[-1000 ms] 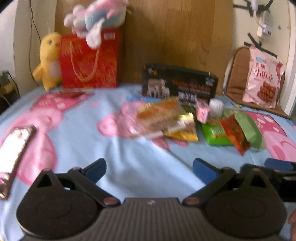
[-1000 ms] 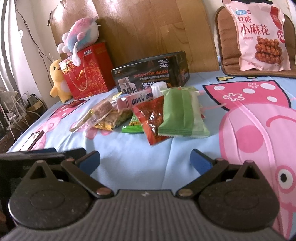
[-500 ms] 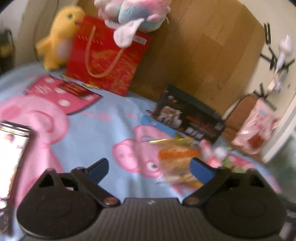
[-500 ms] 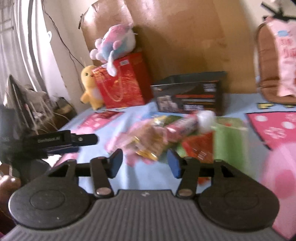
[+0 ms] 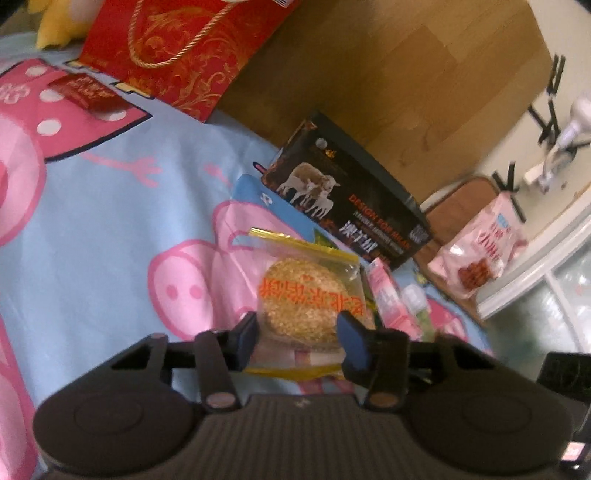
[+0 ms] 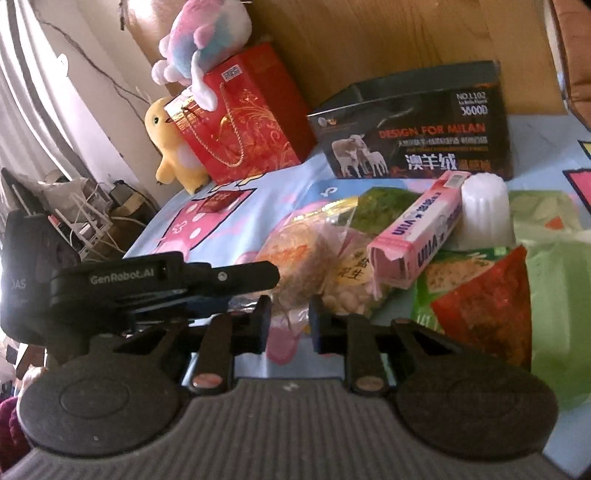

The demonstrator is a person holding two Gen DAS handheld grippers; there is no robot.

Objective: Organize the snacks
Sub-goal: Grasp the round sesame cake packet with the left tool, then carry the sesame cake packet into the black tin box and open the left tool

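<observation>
A clear packet with a round golden rice cake [image 5: 308,295] lies at the near edge of the snack pile on the blue bedsheet [image 5: 110,221]. My left gripper [image 5: 301,332] straddles it, fingers close on both sides, partly open. My right gripper [image 6: 288,325] is narrowed around a clear wrapper edge at the same pile; whether it grips is unclear. The rice cake packet [image 6: 295,266] sits just beyond it, with the left gripper's finger [image 6: 221,278] reaching in from the left. A pink box [image 6: 417,236], peanut packet [image 6: 351,291], red packet [image 6: 484,314] and green packets [image 6: 550,295] lie in the pile.
A black box with sheep [image 6: 417,136] stands behind the pile. A red gift bag [image 6: 240,122], a yellow plush [image 6: 170,147] and a pastel plush [image 6: 207,33] stand at the back left against a wooden headboard [image 5: 406,74]. A pink snack bag [image 5: 480,251] leans at the far right.
Both grippers have moved in to the snack pile and narrowed their fingers. The left one now straddles the rice cake packet; the right one has come close beside it.
</observation>
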